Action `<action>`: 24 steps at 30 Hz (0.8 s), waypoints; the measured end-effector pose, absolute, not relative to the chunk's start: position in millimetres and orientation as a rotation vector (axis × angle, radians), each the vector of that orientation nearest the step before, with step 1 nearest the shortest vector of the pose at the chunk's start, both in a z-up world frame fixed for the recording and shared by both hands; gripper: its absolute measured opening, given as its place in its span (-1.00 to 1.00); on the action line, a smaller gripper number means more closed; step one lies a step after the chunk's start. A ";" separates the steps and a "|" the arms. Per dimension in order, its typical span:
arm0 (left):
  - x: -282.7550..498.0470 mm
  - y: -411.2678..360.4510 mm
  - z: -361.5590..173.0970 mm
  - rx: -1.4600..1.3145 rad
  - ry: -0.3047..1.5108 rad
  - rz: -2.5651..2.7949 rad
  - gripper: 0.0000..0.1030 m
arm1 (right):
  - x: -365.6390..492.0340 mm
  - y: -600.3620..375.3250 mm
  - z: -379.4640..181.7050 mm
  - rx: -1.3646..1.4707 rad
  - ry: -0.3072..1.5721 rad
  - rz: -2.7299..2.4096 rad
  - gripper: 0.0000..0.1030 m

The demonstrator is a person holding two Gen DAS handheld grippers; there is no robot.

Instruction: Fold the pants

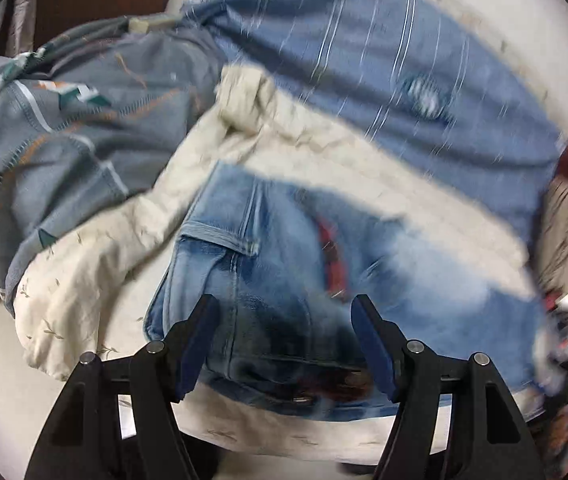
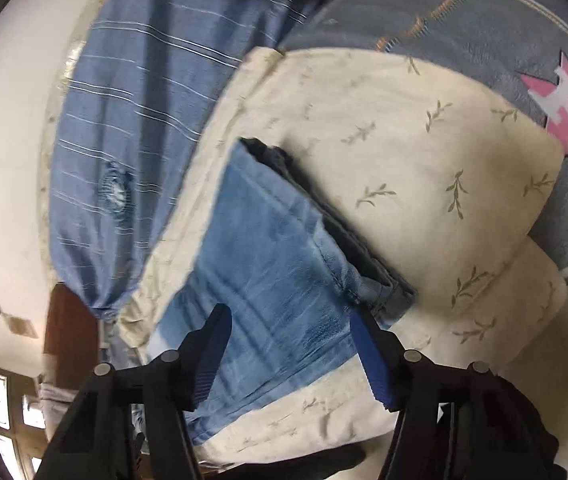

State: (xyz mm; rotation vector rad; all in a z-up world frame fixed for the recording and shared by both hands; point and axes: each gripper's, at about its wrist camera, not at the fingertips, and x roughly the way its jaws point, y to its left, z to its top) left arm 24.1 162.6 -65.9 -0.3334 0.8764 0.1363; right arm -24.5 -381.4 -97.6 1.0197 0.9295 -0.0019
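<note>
Hovering with jaws spread and nothing clamped, the left gripper (image 1: 284,310) sits over the waistband end of the jeans (image 1: 284,264), while the right gripper (image 2: 290,320), likewise released, straddles their leg end. Beneath the jeans lies a cream sheet (image 2: 424,152); beyond the jeans, a striped blue cloth (image 1: 364,48).

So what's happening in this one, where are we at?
A person with a handheld claw in each hand is folding light blue jeans on a cream leaf-print sheet. Both claws stand open over the denim and hold nothing: the left claw is above the waistband end, the right claw above the folded leg end. A blue striped cloth lies beside them.
</note>
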 end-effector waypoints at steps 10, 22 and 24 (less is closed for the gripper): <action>34.2 152.3 -100.8 -0.100 1.030 0.207 0.38 | -14.2 -351.7 -54.6 0.413 0.931 -0.223 -0.92; 32.9 137.3 -44.8 -0.080 0.827 0.168 0.48 | 26.0 -289.4 -1.3 0.538 0.855 0.169 0.30; 47.9 132.6 -81.1 0.002 0.957 0.206 0.48 | 45.8 -249.8 8.6 0.498 0.879 0.294 0.29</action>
